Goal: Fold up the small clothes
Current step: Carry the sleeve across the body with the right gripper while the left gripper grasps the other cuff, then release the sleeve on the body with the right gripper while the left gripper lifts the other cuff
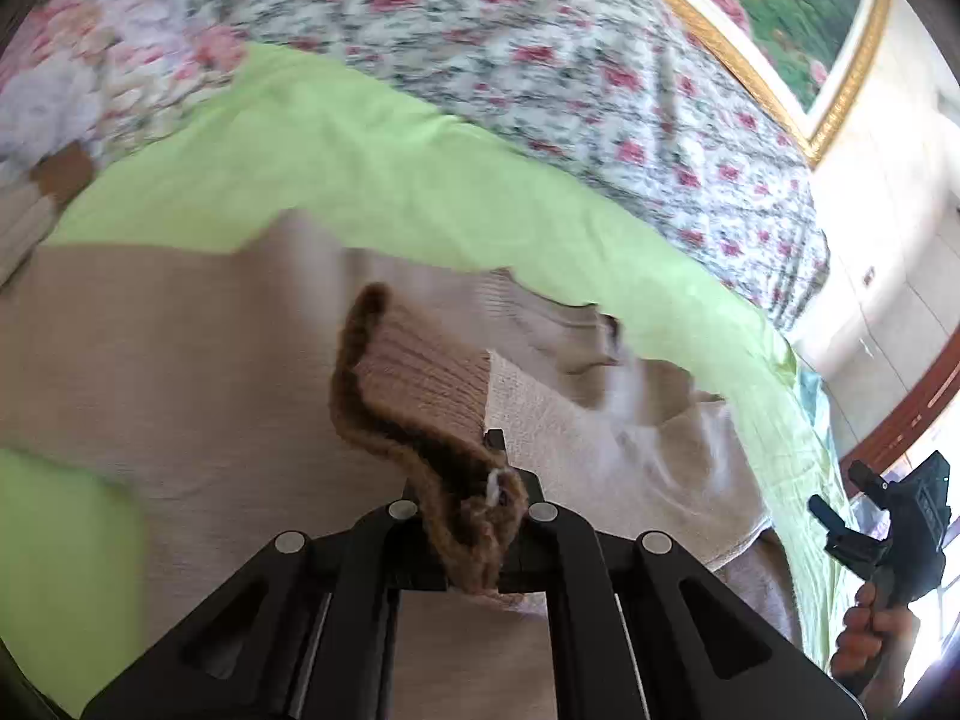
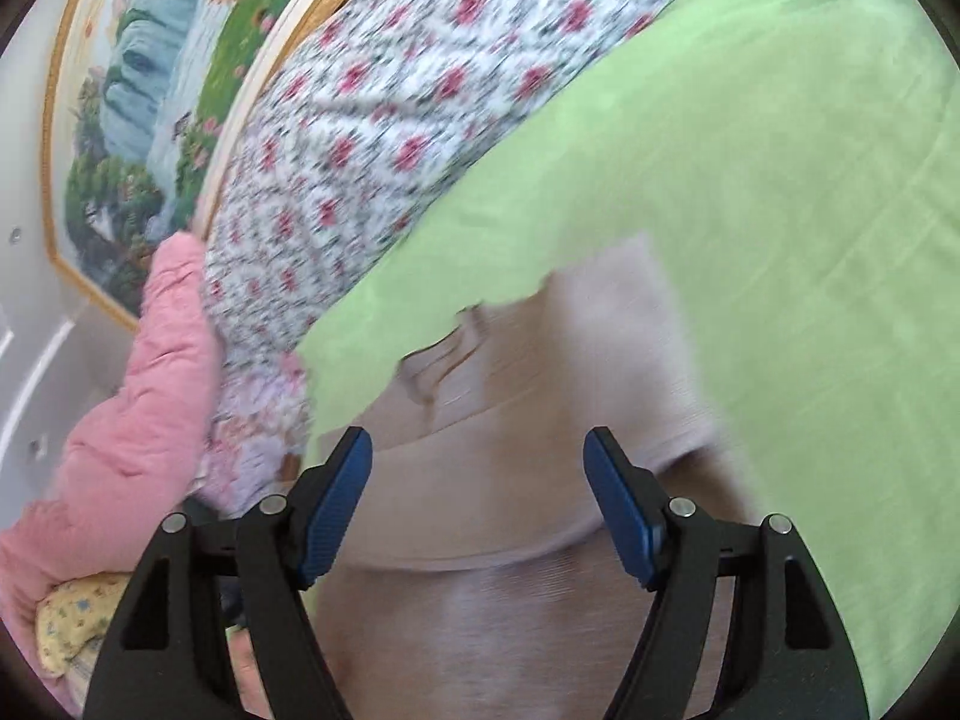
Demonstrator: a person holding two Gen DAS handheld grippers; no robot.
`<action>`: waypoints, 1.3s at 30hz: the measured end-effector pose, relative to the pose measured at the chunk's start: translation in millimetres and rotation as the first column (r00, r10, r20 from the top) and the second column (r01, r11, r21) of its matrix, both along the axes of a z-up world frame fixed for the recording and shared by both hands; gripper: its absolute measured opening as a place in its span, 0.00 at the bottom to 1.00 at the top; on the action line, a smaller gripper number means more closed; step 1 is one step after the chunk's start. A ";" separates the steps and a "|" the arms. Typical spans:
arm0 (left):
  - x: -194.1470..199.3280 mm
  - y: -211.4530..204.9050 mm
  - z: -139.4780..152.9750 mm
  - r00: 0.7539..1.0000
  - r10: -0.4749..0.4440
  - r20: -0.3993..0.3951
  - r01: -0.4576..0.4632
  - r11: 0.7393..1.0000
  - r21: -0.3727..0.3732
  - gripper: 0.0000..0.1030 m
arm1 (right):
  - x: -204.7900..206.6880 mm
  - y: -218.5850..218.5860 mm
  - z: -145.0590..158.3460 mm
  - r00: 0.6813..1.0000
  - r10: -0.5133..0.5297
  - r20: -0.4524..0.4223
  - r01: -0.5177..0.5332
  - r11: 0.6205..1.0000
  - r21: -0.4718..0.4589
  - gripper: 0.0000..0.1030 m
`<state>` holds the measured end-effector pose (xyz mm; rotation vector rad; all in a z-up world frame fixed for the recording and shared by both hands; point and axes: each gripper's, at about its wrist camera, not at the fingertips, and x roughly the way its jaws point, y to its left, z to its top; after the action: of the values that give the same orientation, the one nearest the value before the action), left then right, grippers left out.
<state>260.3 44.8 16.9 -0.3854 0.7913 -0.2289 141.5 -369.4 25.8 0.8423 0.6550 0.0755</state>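
A beige knit sweater [image 1: 150,360] with a brown fuzzy trim lies spread on a light green sheet [image 1: 372,180]. My left gripper [image 1: 480,474] is shut on the sweater's ribbed cuff with the brown trim [image 1: 420,420] and holds it lifted above the garment. My right gripper [image 2: 477,450] is open and empty just above the beige sweater [image 2: 480,498], its blue pads [image 2: 336,498] wide apart. The right gripper also shows in the left wrist view [image 1: 840,498] at the far right, held by a hand.
A floral quilt [image 1: 540,48] is bunched behind the sheet. A pink padded garment [image 2: 138,408] lies at the left in the right wrist view. A gold-framed painting [image 2: 138,108] hangs on the wall behind the bed.
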 end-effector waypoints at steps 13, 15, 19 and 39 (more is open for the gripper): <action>-5.8 -4.7 -37.2 0.995 -0.029 -0.097 0.031 0.999 0.028 0.05 | 96.9 -7.4 -58.2 0.962 0.059 -0.266 -0.114 0.974 -0.198 0.70; -5.9 -8.8 -33.4 0.995 -0.048 -0.086 0.050 0.999 0.022 0.05 | 104.3 -0.2 -61.2 0.953 0.097 -0.287 -0.171 0.954 -0.246 0.16; -4.6 -20.7 -18.0 0.996 -0.085 -0.017 0.085 0.996 0.020 0.06 | 94.6 -25.3 -46.4 0.977 0.032 -0.213 -0.089 0.960 -0.266 0.08; -41.1 74.1 -11.5 0.995 0.094 -0.040 -0.094 0.995 0.020 0.47 | 30.6 11.8 -18.4 0.989 0.031 -0.141 -0.066 0.967 -0.247 0.42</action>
<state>219.1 118.9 5.4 -0.4100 0.8127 -0.1260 172.1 -357.5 7.4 0.5897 0.7961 -0.0211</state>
